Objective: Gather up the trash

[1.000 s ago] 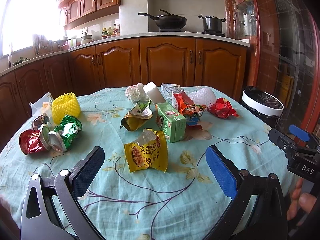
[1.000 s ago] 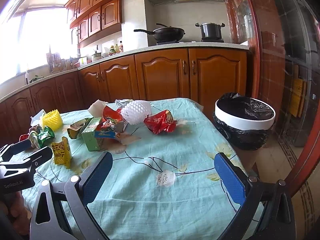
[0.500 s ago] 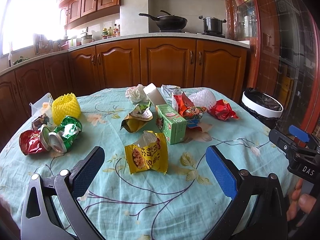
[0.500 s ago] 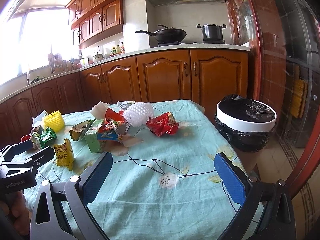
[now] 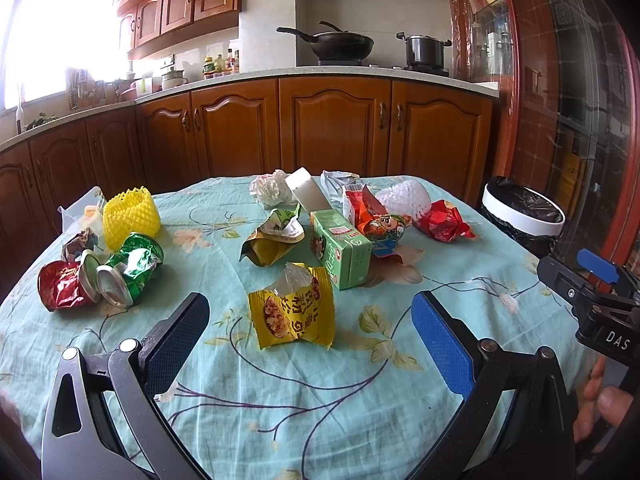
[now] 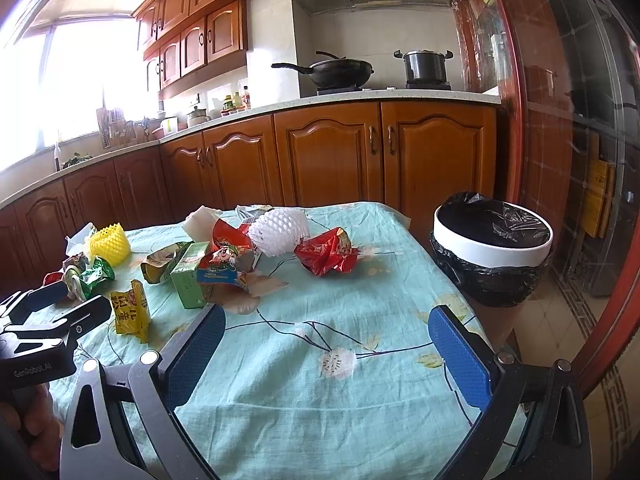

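Observation:
Trash lies scattered on a table with a teal flowered cloth [image 5: 280, 400]. A yellow snack packet [image 5: 292, 312] stands just beyond my open left gripper [image 5: 310, 320]. Behind it are a green carton [image 5: 340, 252], an olive wrapper [image 5: 270, 236], a red cartoon wrapper [image 5: 380, 224], white foam netting [image 5: 404, 200] and a red crumpled wrapper [image 5: 444, 222]. Crushed green and red cans [image 5: 100, 272] and yellow foam netting [image 5: 130, 216] lie at the left. My right gripper [image 6: 326, 340] is open over bare cloth, with the red crumpled wrapper [image 6: 326, 254] ahead.
A white bin lined with a black bag [image 6: 492, 248] stands on the floor off the table's right edge. Wooden kitchen cabinets [image 6: 328, 156] run behind the table. A hand [image 5: 600, 404] holds the right gripper's body at the left view's right edge.
Both grippers have drifted slightly; the view tilts a little, and the trash sits a touch lower in the frames. Nothing has been taken hold of or moved on the table.

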